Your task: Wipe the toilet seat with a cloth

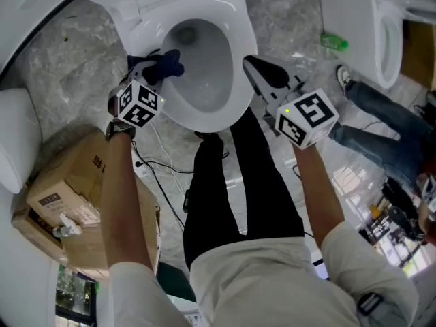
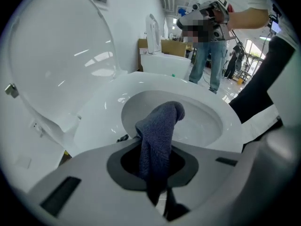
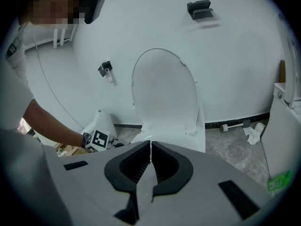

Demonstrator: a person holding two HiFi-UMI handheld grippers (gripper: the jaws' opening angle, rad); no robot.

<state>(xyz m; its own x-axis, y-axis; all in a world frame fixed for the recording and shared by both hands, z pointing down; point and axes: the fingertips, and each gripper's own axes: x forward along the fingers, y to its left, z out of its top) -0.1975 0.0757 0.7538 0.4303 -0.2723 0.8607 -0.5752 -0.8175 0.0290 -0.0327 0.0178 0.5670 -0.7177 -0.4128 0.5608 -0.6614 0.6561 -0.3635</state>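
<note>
A white toilet stands with its lid (image 2: 61,60) raised and its seat (image 1: 240,36) down around the bowl. A dark blue cloth (image 1: 169,63) lies against the seat's left rim, pinched in my left gripper (image 1: 155,72), which is shut on it. In the left gripper view the cloth (image 2: 160,126) sticks out from between the jaws over the bowl (image 2: 188,121). My right gripper (image 1: 251,63) hovers over the seat's right rim, shut with nothing in it. In the right gripper view its jaws (image 3: 150,145) meet in a thin line in front of the upright lid (image 3: 164,88).
A cardboard box (image 1: 68,196) sits on the floor at the left, with cables (image 1: 163,165) beside it. A second toilet (image 1: 385,26) and a green bottle (image 1: 334,43) are at the upper right. A person's legs in jeans (image 1: 381,111) stand right of the toilet.
</note>
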